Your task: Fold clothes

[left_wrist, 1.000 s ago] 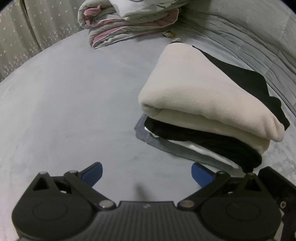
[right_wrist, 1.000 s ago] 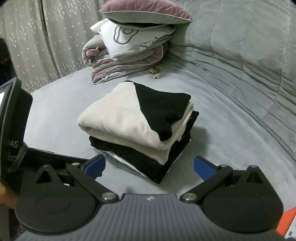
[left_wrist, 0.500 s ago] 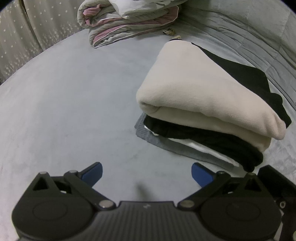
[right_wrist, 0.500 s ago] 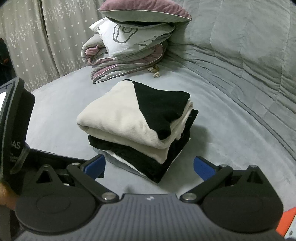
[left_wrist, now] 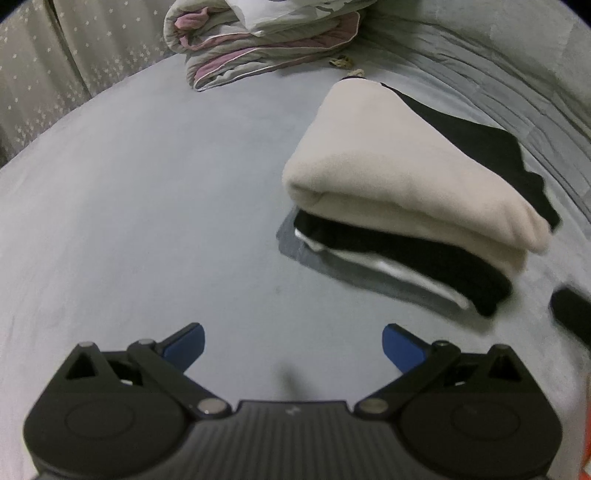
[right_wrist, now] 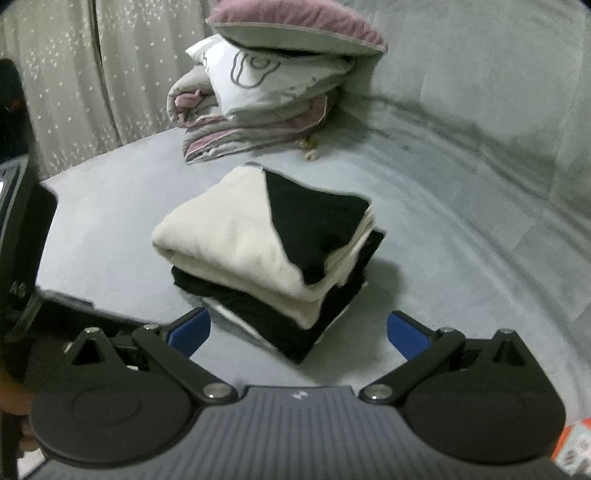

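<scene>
1. The stack of folded clothes [right_wrist: 273,254] has a soft cream fleece top with a black part [right_wrist: 314,225] lying on the very top of it.
2. Under the cream top sit a black folded garment [left_wrist: 413,258], a thin white layer [left_wrist: 388,266] and a flat grey piece [left_wrist: 332,266] at the bottom.
3. The edges of the stack look neat and even, though the lower layers are a bit blurry in the left view.
4. The stack rests on a smooth grey bed cover [left_wrist: 147,206].
5. Far behind it lies a heap of folded grey and purple bedding [right_wrist: 255,118] with a purple pillow [right_wrist: 295,26] on top.
6. A pale curtain with tiny white stars [right_wrist: 92,81] hangs at the back, and a grey quilted wall [right_wrist: 498,92] curves round the side.
7. The left gripper [left_wrist: 291,343] has its blue tips spread wide, and nothing is between them.
8. From the left gripper, the stack lies ahead and off to the right, well apart from the tips.
9. The right gripper [right_wrist: 299,330] is spread wide too and holds nothing.
10. From the right gripper, the stack lies straight ahead, its near corner just beyond the gap between the blue tips.
</scene>
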A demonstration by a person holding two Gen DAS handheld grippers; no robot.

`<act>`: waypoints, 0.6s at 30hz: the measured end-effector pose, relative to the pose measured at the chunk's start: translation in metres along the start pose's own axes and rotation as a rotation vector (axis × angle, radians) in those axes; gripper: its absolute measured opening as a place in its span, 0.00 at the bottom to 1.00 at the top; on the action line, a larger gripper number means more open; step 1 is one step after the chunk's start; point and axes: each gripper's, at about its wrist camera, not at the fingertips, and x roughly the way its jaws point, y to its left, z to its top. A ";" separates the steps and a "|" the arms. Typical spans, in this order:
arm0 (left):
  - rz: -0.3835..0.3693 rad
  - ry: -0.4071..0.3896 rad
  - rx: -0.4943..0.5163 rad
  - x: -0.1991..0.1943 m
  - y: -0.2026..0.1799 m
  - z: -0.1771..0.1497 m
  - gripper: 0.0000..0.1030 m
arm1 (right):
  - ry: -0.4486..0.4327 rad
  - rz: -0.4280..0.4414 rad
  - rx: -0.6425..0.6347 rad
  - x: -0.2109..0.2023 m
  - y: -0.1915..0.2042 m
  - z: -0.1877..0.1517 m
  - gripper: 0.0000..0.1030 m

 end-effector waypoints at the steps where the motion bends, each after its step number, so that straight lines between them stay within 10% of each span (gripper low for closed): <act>1: -0.005 -0.001 -0.004 -0.006 0.002 -0.006 0.99 | -0.010 -0.006 -0.004 -0.006 -0.001 0.000 1.00; 18: 0.056 -0.099 -0.087 -0.125 0.028 -0.117 0.99 | -0.016 0.009 -0.039 -0.105 0.026 -0.051 1.00</act>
